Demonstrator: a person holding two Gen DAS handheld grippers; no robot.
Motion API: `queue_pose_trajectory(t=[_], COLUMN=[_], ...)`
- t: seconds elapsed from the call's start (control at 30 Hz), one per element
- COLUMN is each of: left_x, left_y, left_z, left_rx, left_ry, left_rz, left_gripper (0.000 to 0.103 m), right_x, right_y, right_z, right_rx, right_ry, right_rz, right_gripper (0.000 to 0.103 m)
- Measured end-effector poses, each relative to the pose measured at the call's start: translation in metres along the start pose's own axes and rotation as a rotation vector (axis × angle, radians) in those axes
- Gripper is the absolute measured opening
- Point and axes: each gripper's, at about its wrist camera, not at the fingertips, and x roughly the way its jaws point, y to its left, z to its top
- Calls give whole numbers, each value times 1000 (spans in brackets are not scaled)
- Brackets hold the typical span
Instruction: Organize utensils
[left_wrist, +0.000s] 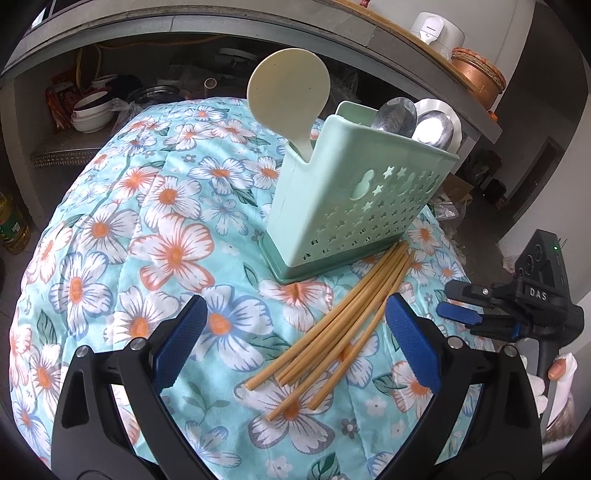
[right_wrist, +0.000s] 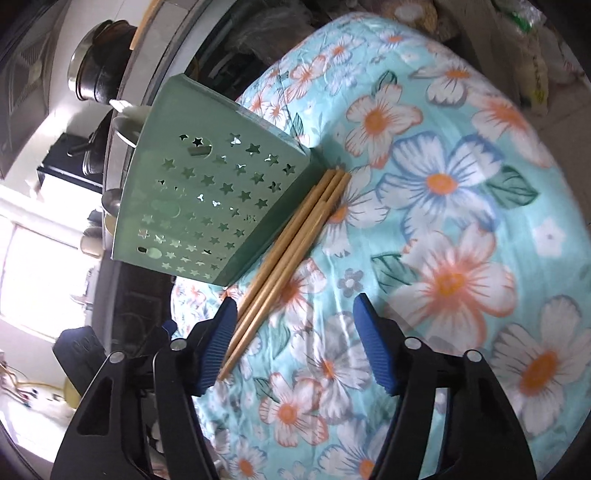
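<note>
Left gripper (left_wrist: 295, 347): fingers wide, empty, hovering over the floral-clothed desk (left_wrist: 110, 229); right gripper (right_wrist: 295, 339): fingers partly apart, gripping nothing, chopstick ends by its left finger. Chopsticks (left_wrist: 332, 325): loose bundle on the cloth, fanning from 6 toward 1 o'clock, far tips against the holder's base. Green utensil holder (left_wrist: 347, 206): upright at 1 o'clock, containing a cream paddle (left_wrist: 288, 92) and metal spoons (left_wrist: 413, 122).

Both grippers, left (left_wrist: 293, 341) and right (right_wrist: 295, 338), hold their fingers apart.
</note>
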Motion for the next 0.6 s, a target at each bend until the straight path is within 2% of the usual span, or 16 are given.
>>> queue_pose_trajectory(t=[0.2, 0.4, 0.6], left_x=[-5, -5, -7], left_y=[7, 11, 10], left_z=[2, 3, 4], left_rx=[-13, -29, -25], left_ry=[-8, -8, -16], left_rz=[9, 13, 10], left_gripper=[93, 93, 93], right_x=[30, 47, 58], right_y=[-9, -4, -9], right_z=[11, 17, 11], right_rx=[102, 118, 143], right_ry=[59, 83, 124], right_rz=[87, 94, 97], right_gripper=[53, 46, 17])
